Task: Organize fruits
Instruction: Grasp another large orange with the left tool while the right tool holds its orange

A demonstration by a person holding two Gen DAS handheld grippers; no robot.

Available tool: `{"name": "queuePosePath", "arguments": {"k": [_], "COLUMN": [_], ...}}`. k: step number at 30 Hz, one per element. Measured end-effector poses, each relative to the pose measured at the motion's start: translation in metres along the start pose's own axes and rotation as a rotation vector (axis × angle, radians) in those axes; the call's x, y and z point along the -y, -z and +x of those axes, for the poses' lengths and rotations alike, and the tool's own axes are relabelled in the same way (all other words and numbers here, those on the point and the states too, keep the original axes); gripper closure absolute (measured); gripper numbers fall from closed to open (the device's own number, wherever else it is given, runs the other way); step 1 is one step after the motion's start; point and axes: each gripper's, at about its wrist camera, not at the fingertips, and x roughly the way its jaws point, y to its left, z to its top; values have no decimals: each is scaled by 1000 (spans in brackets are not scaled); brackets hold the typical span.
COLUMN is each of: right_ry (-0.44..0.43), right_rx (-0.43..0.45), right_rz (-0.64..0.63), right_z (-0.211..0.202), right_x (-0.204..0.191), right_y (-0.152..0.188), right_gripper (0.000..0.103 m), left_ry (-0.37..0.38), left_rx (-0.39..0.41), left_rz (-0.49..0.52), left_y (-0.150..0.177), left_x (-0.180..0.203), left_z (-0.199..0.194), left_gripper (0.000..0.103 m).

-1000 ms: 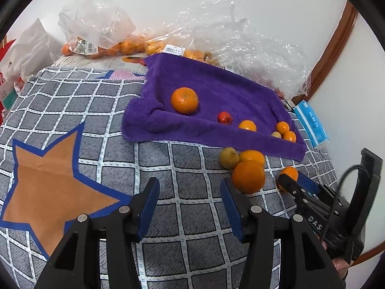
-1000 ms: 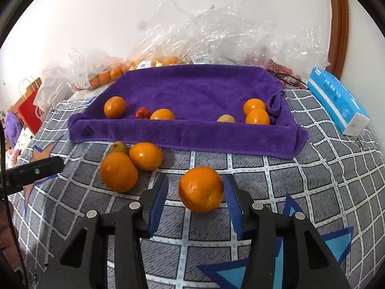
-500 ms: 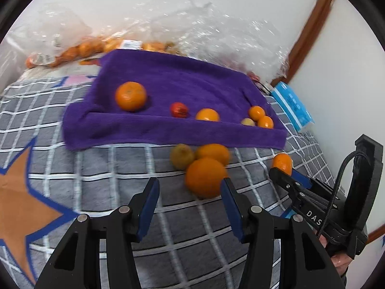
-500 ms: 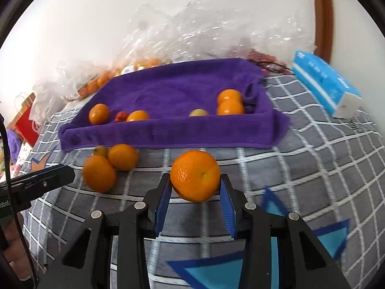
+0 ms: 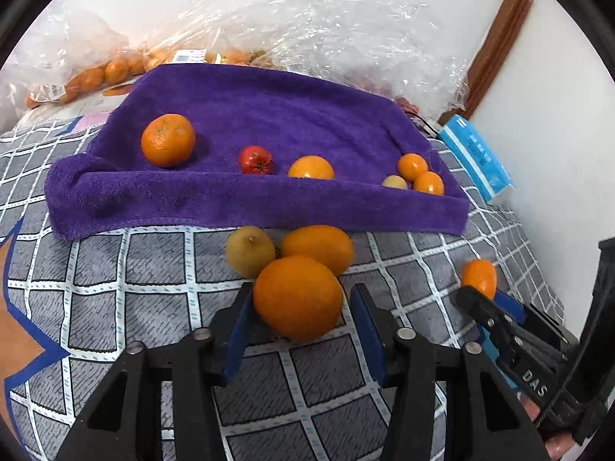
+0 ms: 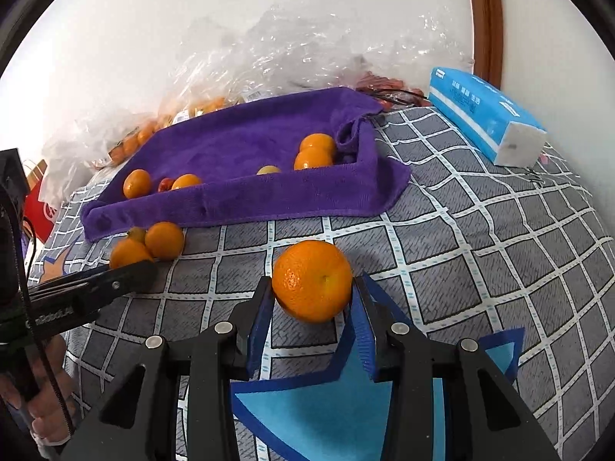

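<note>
A large orange (image 5: pixel 298 296) rests on the grey checked cover between the fingers of my left gripper (image 5: pixel 301 292). Its jaws are closing; the left pad is at the peel and a sliver of gap shows on the right. Just behind lie a yellow-green fruit (image 5: pixel 250 251) and another orange (image 5: pixel 317 246). My right gripper (image 6: pixel 312 282) is shut on a second orange (image 6: pixel 312 280), both pads against it. The purple towel (image 5: pixel 292 115) beyond holds several oranges, a small red fruit (image 5: pixel 255 159) and a pale yellow fruit (image 5: pixel 394 181).
A blue tissue pack (image 6: pixel 484 115) lies right of the towel. Clear plastic bags (image 5: pixel 96 73) with more oranges are heaped along the white wall behind it. A red paper bag (image 6: pixel 36 203) stands at the far left. A wooden door frame (image 5: pixel 496 38) rises at the right.
My left gripper moved forward until the large orange came between its fingers, and the jaws narrowed. The right jaws shut on their orange and the gripper rolled slightly.
</note>
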Motion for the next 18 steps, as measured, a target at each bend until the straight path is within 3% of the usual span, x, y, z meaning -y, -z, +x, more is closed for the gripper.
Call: {"name": "queuePosePath", "arguments": {"k": [18], "right_ry": [-12], "right_rx": [-11], "right_rz": [-30], "right_z": [-10], "right_x": [-26], "right_y": [11], "right_gripper": [63], "left_ry": [-22], "left_rx": [5], "left_rz": [-30], "left_y": [15], "left_x": [-18], "left_z": [-22], "left_gripper": [62]}}
